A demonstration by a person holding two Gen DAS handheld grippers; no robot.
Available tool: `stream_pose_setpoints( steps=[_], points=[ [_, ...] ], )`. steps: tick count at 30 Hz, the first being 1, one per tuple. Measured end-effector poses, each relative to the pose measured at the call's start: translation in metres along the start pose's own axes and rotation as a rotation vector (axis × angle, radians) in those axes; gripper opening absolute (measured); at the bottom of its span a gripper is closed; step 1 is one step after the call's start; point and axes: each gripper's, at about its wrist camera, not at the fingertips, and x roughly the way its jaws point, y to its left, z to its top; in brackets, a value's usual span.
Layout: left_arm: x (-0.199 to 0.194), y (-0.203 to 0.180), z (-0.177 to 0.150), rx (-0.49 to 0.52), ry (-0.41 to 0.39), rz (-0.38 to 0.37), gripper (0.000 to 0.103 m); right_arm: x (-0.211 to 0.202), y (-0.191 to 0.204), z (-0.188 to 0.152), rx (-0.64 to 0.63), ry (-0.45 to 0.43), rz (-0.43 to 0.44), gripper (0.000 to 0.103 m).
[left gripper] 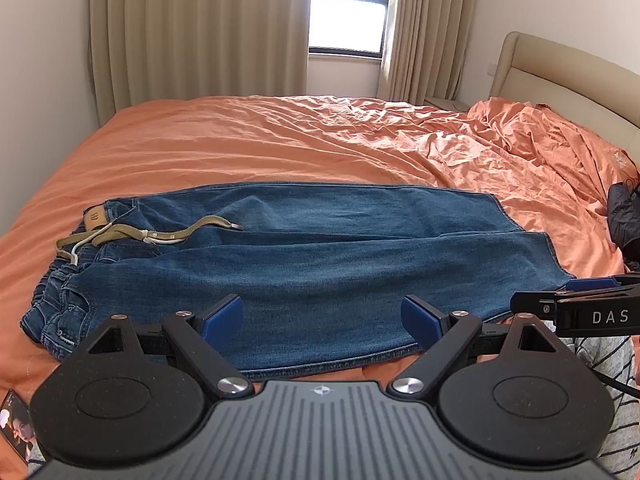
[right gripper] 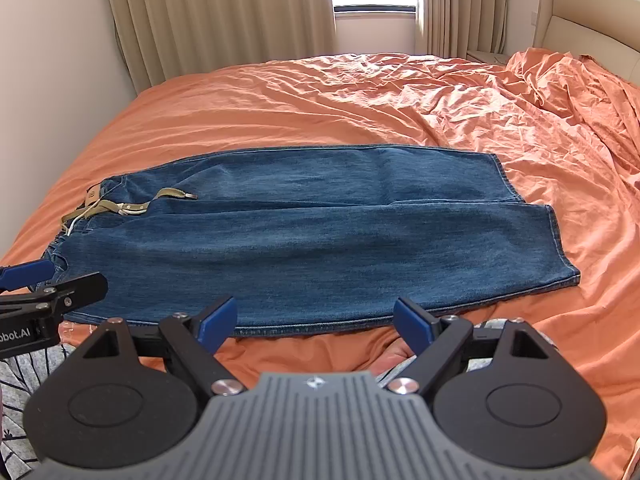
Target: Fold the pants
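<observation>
Blue jeans [left gripper: 320, 256] lie flat across the orange bed, waistband and olive belt [left gripper: 132, 236] to the left, leg hems to the right, one leg folded over the other. They also show in the right wrist view [right gripper: 320, 232]. My left gripper [left gripper: 322, 316] is open and empty, hovering over the jeans' near edge. My right gripper [right gripper: 314, 318] is open and empty, just short of the near edge, over the sheet. The right gripper's side shows in the left view [left gripper: 580, 300], the left gripper's in the right view [right gripper: 36, 280].
The orange sheet [left gripper: 280, 140] covers the bed, rumpled toward the beige headboard [left gripper: 560, 76] at right. A dark garment [left gripper: 624, 216] lies at the right edge. A phone [left gripper: 16, 428] lies at the near left. Curtains and a window are behind the bed.
</observation>
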Motion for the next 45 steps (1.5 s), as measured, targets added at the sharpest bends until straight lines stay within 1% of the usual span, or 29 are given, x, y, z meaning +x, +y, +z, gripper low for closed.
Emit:
stream_pose_setpoints(
  steps=[15, 25, 31, 40, 44, 45],
  points=[
    [0.001, -0.002, -0.002, 0.006, 0.003, -0.001, 0.103, -0.004, 0.0, -0.004, 0.008, -0.001, -0.013, 0.082],
    [-0.003, -0.006, -0.007, 0.003, 0.008, -0.013, 0.103, -0.007, 0.002, -0.005, 0.004, 0.002, -0.028, 0.082],
    [-0.007, -0.006, -0.008, 0.001, 0.009, -0.008, 0.103, -0.013, -0.001, -0.008, 0.009, -0.003, -0.036, 0.082],
    [-0.015, 0.004, -0.006, -0.009, -0.002, -0.011, 0.103, -0.02, -0.001, -0.012, 0.012, -0.02, -0.042, 0.082],
    [-0.015, 0.015, -0.004, -0.012, -0.003, -0.008, 0.103, -0.02, -0.002, -0.011, 0.006, -0.041, -0.046, 0.082],
    [-0.015, 0.02, -0.003, -0.023, 0.002, -0.013, 0.099, -0.019, -0.002, -0.011, 0.001, -0.053, -0.046, 0.082]
  ],
)
